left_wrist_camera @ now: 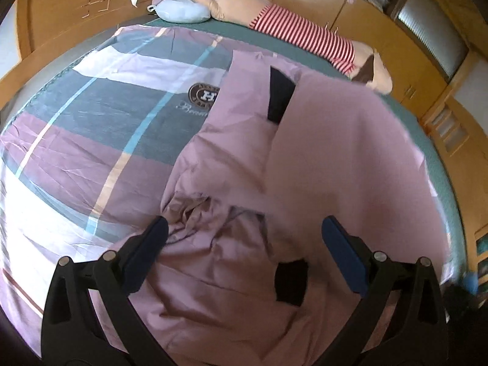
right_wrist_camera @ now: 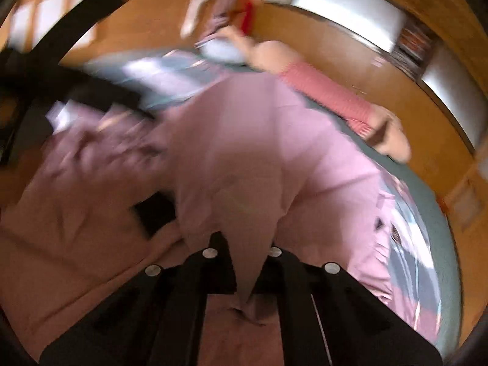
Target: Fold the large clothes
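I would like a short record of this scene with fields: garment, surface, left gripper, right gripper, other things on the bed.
garment: pink garment with black patches, crumpled, not yet folded
surface: patterned bedsheet
left gripper: left gripper open above the fabric, holding nothing
right gripper: right gripper shut on a pinch of pink fabric, pulled taut
other things: blue cushion, plush toy in striped shirt

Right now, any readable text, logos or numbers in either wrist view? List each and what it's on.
"H": centre of the round brown emblem printed on the plaid duvet cover.
Ring lettering around that emblem: too small to read.
Cursive word under it: begins "B", the rest is hidden by the pink garment.
Right wrist view: motion-blurred, nothing legible.
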Demonstrator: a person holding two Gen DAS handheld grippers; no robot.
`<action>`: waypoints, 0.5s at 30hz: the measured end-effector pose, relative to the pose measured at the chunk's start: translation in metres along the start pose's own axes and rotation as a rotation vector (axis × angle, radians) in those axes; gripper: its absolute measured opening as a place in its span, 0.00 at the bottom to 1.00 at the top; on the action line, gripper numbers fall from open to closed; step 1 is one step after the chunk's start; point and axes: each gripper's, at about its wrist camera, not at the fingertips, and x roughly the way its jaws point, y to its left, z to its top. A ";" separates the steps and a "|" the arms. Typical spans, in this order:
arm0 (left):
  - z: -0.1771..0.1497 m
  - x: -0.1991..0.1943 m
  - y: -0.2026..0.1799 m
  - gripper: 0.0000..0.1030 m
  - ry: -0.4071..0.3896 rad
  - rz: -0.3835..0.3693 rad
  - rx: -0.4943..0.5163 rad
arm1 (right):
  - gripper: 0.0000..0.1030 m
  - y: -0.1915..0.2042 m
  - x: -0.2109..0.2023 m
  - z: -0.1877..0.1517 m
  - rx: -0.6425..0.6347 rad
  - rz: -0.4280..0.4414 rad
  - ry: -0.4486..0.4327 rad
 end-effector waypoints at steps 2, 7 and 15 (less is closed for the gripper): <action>0.002 0.000 -0.004 0.98 -0.011 -0.029 -0.011 | 0.04 0.022 0.005 -0.011 -0.085 0.004 0.038; -0.003 0.004 -0.039 0.98 -0.029 -0.075 0.108 | 0.04 0.030 -0.001 -0.022 -0.115 0.031 0.050; -0.020 0.041 -0.060 0.89 0.083 -0.049 0.196 | 0.63 0.027 -0.015 -0.040 -0.183 0.022 -0.001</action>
